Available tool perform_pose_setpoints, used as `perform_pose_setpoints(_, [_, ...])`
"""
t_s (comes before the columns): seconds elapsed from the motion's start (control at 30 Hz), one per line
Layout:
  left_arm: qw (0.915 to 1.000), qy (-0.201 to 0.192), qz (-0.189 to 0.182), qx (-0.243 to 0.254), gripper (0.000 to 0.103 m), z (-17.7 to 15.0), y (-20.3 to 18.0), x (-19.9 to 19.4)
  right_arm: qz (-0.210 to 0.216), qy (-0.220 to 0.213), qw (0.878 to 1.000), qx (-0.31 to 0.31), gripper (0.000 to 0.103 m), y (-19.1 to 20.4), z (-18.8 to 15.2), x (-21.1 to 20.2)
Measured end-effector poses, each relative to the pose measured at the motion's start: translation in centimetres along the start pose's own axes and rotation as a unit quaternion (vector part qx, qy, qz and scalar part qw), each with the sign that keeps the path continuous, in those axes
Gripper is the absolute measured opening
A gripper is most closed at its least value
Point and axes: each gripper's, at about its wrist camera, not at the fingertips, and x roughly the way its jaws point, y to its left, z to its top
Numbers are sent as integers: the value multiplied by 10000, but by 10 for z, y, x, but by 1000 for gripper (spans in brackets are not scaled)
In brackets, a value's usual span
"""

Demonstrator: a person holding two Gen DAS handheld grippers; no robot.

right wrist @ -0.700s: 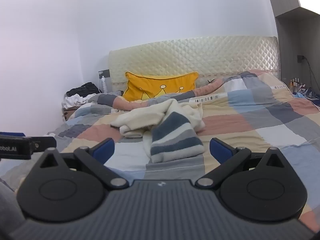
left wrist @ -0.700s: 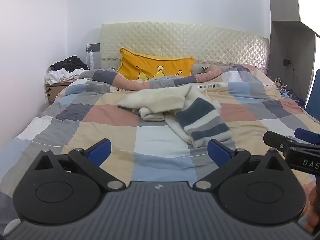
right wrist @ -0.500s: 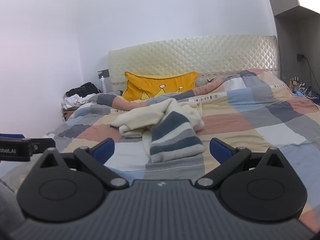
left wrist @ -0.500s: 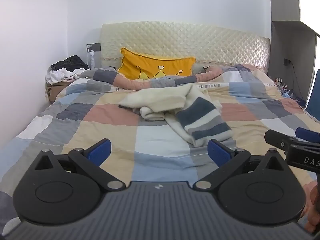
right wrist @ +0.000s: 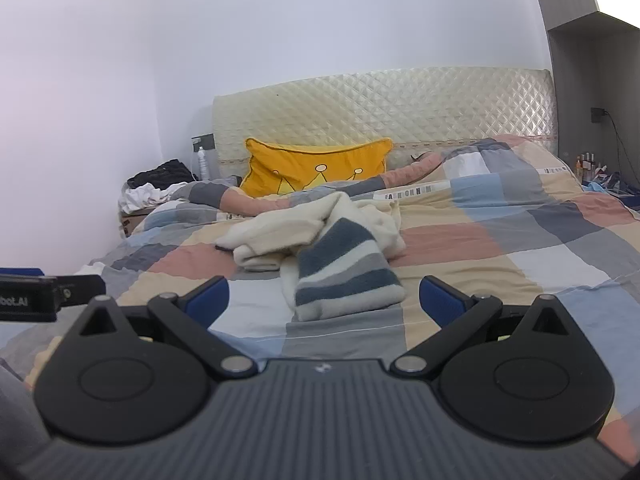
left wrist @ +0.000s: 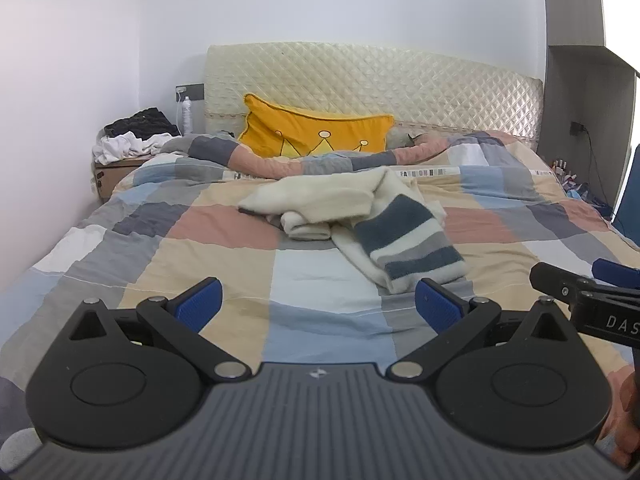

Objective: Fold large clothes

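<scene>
A crumpled cream sweater (left wrist: 360, 216) (right wrist: 320, 248) with dark blue and grey stripes lies in a heap in the middle of the bed, on the checked quilt (left wrist: 200, 248) (right wrist: 500, 248). My left gripper (left wrist: 318, 306) hovers over the near part of the quilt, short of the sweater, wide open with nothing between its blue pads. My right gripper (right wrist: 324, 300) is also wide open and empty, its striped sleeve end lying just beyond the fingertips. Each gripper's tip shows at the edge of the other's view.
A yellow crown pillow (left wrist: 316, 132) leans on the quilted headboard (left wrist: 372, 76). A bedside box with piled clothes (left wrist: 132, 138) and a bottle (left wrist: 186, 110) stands at the far left by the wall. A grey cabinet (left wrist: 580, 92) and small items stand at the right.
Both views have crept slightly forward toward the sweater. Both grippers have stayed wide open and empty.
</scene>
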Motion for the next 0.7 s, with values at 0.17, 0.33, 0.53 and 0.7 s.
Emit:
perform_pose_setpoints(0.17, [10000, 15, 3, -22, 103, -1, 1, 2, -13, 17, 10000, -14, 103, 2, 2, 1])
perform_pose_setpoints(0.33, [10000, 27, 4, -33, 103, -4, 2, 1, -17, 28, 10000, -22, 103, 2, 1, 1])
perform_pose_setpoints(0.53, [10000, 39, 10, -20, 103, -4, 1, 1, -32, 46, 10000, -16, 103, 4, 1, 3])
perform_pose_setpoints(0.7, [10000, 48, 7, -18, 103, -4, 0, 2, -29, 51, 10000, -18, 103, 4, 2, 2])
